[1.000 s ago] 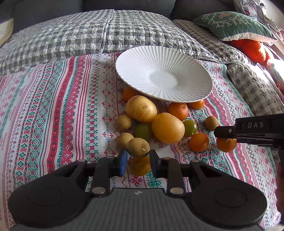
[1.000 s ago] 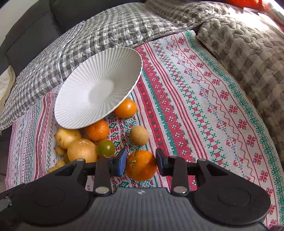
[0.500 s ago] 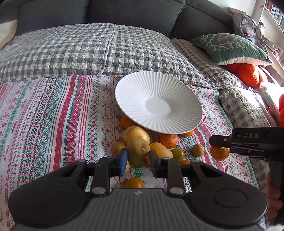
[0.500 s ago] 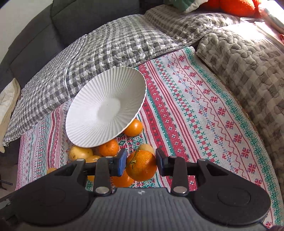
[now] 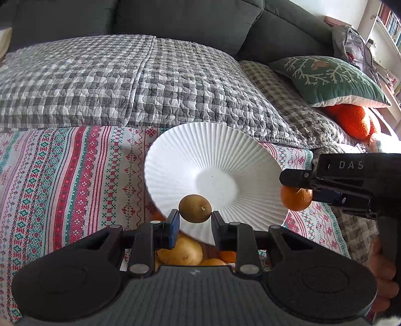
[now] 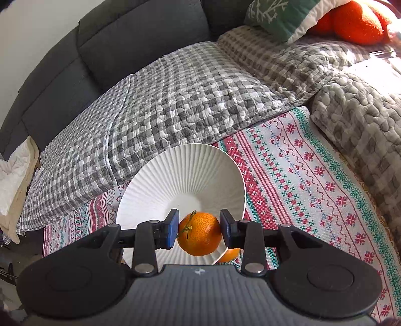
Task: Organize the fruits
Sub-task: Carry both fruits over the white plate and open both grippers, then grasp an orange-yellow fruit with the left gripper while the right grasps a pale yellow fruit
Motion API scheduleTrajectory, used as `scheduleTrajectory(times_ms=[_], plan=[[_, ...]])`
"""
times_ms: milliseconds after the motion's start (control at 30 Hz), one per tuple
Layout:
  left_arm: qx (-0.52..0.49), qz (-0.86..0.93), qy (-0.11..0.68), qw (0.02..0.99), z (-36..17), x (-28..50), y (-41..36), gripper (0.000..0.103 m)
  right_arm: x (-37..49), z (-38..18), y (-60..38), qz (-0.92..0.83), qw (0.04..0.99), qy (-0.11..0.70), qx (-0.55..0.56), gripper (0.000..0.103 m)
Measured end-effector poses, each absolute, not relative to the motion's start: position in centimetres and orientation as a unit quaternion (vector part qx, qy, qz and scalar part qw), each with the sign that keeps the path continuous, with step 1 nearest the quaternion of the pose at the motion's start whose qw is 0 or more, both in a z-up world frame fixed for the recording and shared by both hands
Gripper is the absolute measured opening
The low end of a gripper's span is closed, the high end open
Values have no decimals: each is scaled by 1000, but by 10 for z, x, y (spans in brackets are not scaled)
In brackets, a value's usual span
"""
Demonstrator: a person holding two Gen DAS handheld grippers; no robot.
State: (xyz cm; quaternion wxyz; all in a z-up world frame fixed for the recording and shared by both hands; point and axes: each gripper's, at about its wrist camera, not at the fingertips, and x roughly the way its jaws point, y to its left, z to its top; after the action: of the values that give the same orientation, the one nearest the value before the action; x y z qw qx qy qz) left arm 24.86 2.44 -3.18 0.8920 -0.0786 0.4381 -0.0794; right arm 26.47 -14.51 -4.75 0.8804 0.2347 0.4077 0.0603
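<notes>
The left tool (image 5: pixel 195 220) is clenched on a small brown-green fruit (image 5: pixel 195 208), which sits between the blue pads, one pad (image 5: pixel 173 225) against each side. The fruit is held clear of the surface, in front of the near rim of the white ribbed plate (image 5: pixel 215 160) as seen from the left wrist view. The plate lies tilted on the patterned cloth (image 5: pixel 70 180), directly ahead of the left tool. Below the left tool, partly hidden by its body, lie a large yellow fruit (image 5: pixel 185 253) and two small orange fruits (image 5: pixel 228 255) (only portions of each are visible).

The right tool (image 6: pixel 199 227) is clenched on an orange (image 6: pixel 199 234) with a short green stem at its top. Both pads contact the orange, one on each side. From the right wrist view the orange hangs in front of the near part of the plate (image 6: pixel 185 175). A further orange fruit (image 6: pixel 230 254) shows just beneath the held one, at the plate edge.

In the left wrist view the right tool (image 5: pixel 299 190) enters ahead and to the right of the left tool, its orange (image 5: pixel 295 199) just beside the right rim of the plate. Whether the orange touches the rim cannot be determined.

Beyond the plate lies a grey checked quilt (image 5: pixel 125 80), backed by a dark sofa (image 5: pixel 175 22). A green cushion (image 5: pixel 328 80) rests far ahead to the right.
</notes>
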Motion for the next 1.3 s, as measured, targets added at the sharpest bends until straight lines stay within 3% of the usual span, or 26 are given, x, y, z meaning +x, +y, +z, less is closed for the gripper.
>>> scheduleTrajectory(times_ms=[433, 600, 700, 1167, 1300], plan=[[-88, -66, 445, 889, -34, 248, 32, 29, 265, -44, -147, 84, 896, 387, 202, 33], [-81, -41, 440, 894, -23, 223, 38, 47, 243, -40, -154, 69, 904, 384, 174, 38], [-85, -32, 455, 886, -26, 199, 41, 59, 228, -47, -159, 46, 904, 395, 158, 55], [-177, -31, 501, 846, -61, 160, 46, 63, 205, -78, -153, 49, 888, 431, 150, 57], [-185, -38, 506, 842, -65, 159, 44, 63, 210, -86, -148, 58, 881, 444, 153, 49]])
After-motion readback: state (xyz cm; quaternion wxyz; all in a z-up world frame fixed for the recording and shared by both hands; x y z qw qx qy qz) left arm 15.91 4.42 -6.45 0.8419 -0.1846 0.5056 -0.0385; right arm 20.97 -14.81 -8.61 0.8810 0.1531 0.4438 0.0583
